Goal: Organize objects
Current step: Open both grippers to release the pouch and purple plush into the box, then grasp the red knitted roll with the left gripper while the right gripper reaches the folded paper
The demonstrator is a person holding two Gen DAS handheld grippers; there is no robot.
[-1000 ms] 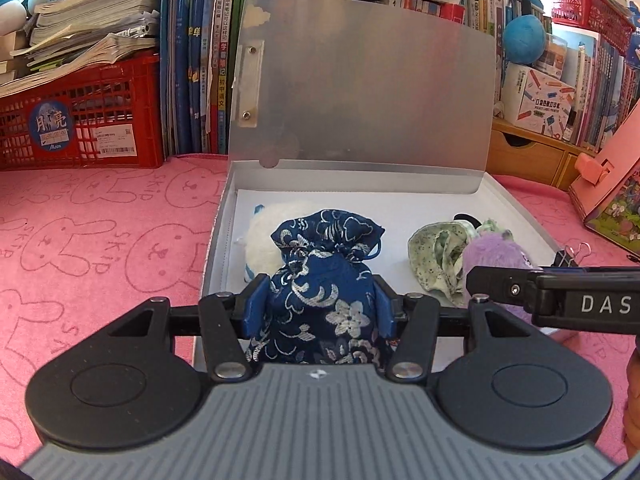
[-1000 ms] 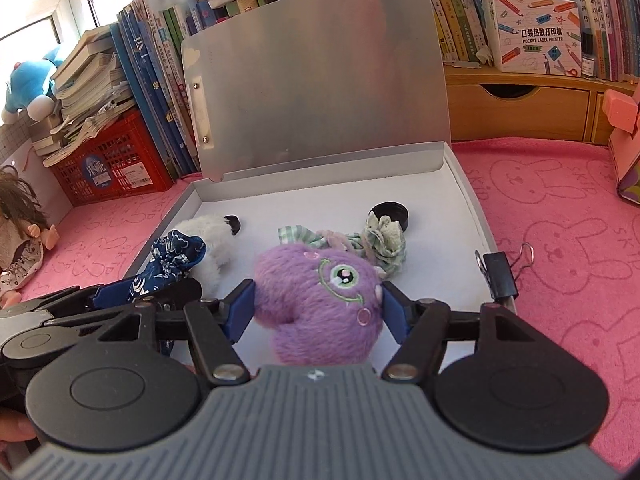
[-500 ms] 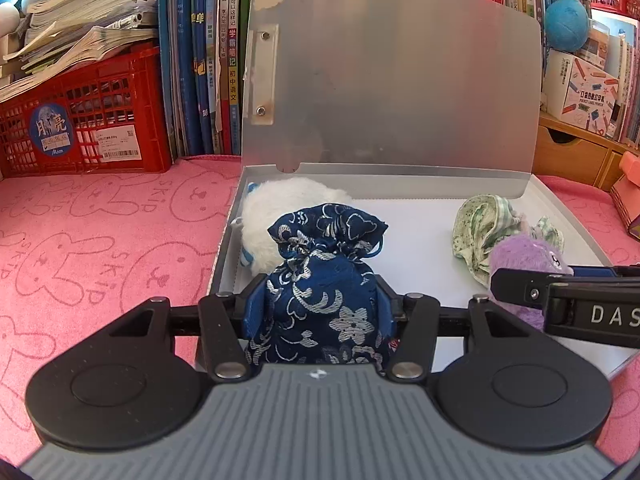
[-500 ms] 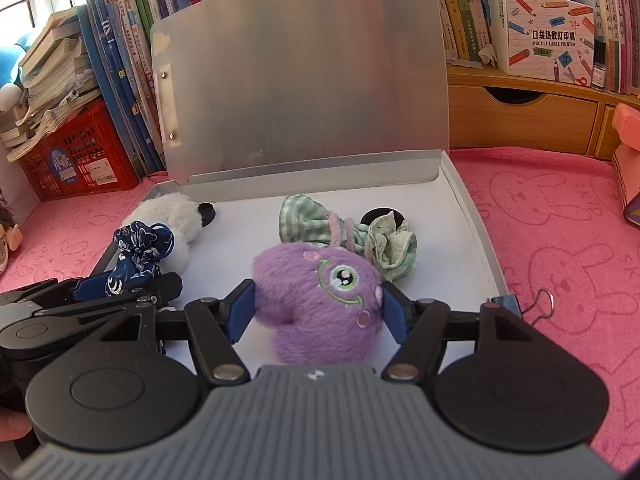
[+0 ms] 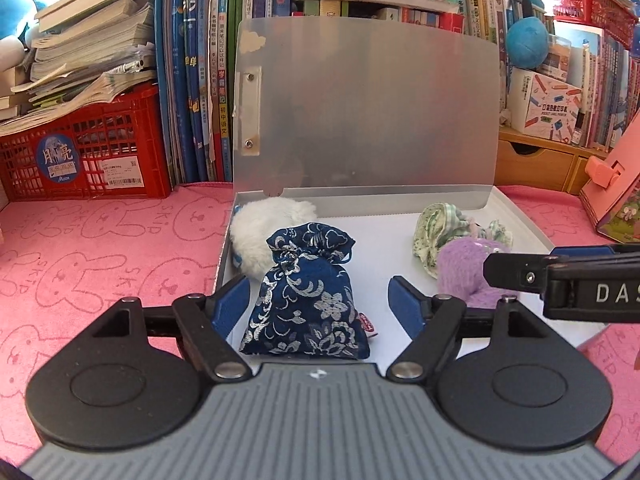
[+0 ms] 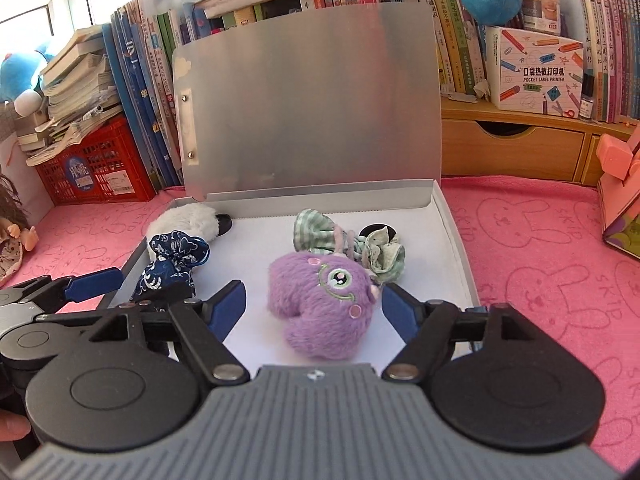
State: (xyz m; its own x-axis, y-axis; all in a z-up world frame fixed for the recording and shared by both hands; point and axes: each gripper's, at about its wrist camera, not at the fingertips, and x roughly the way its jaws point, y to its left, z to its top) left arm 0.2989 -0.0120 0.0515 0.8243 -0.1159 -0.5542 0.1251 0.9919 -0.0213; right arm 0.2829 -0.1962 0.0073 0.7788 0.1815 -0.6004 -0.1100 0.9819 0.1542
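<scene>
Left wrist view: the left gripper (image 5: pixel 318 300) is opening around the blue pouch (image 5: pixel 306 296) — set upright in the grey box (image 5: pixel 516 210), seemingly released. At three o'clock, the right gripper (image 6: pixel 312 304) opens off the purple plush (image 6: pixel 320 304), lying inside too.

White box (image 6: pixel 534 70) reads "POCKET LABEL PRINTER".

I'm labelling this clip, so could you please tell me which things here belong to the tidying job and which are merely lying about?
Job:
- blue brocade pouch, between the opening left gripper
- purple plush toy, between the opening right gripper
- open grey box
- white fluffy toy
- green doll dress

Lying about:
- red crate
- label printer box
- books
</scene>
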